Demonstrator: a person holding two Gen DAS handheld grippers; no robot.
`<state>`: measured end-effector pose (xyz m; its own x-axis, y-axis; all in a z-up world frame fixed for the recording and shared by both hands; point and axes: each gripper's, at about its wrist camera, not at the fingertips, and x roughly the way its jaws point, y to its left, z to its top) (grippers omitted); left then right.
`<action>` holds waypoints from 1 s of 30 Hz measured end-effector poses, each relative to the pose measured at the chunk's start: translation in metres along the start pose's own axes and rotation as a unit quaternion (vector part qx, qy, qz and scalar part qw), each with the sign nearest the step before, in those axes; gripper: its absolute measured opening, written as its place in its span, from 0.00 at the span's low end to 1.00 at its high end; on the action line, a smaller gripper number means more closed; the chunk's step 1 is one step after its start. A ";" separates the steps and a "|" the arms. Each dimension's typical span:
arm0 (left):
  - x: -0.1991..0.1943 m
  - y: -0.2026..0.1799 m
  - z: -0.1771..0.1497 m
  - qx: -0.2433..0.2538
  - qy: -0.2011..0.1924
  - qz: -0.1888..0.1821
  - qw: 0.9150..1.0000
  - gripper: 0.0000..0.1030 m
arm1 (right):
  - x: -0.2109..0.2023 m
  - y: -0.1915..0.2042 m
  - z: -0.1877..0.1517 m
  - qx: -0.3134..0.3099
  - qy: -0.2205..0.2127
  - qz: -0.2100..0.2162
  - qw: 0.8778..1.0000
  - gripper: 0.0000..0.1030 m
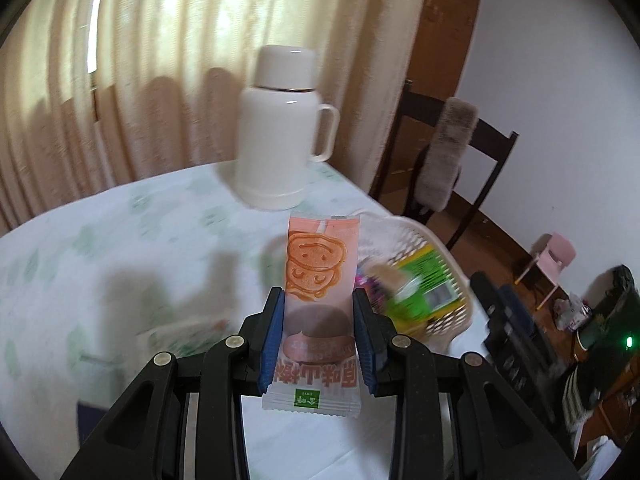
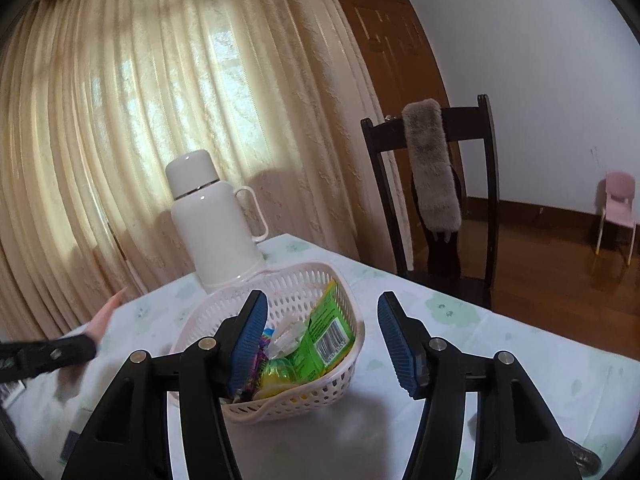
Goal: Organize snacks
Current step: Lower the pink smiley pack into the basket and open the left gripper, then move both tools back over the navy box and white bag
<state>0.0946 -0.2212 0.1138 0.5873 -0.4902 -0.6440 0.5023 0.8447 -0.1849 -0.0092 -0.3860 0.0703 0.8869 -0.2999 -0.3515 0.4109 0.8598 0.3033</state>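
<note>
left gripper [image 1: 319, 316]: clamps pink snack packet [image 1: 320, 280] upright, lower centre, for the basket [image 2: 340, 368].
right gripper [image 2: 322, 340]: wide, empty, above basket.

A glossy plastic film wrapper [image 1: 320, 280], pink and half clear, is seen at the centre of the left wrist view. The gripper arms look like matt black plastic, with ribbed blue pads [image 2: 250, 340] and small round metal pins. The basket [image 2: 352, 354] at the lower centre of the right wrist view is made of pale perforated plastic. A smooth, shiny white flask [image 2: 218, 220] is seen behind it. The tablecloth [image 2: 500, 344] looks smooth and printed. The curtain [image 2: 120, 120] is textured cloth; the chair [image 2: 490, 184] is dark polished wood with a fluffy grey cover [image 2: 430, 164].
</note>
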 end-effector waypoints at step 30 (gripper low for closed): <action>0.031 -0.003 -0.007 -0.003 0.024 0.023 0.999 0.58 | -0.015 -0.003 -0.002 0.020 -0.025 0.024 0.999 0.61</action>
<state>0.1067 -0.2370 0.0889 0.5782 -0.4404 -0.6869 0.4719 0.8672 -0.1588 -0.0242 -0.3827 0.0730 0.9145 -0.2799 -0.2923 0.3752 0.8570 0.3532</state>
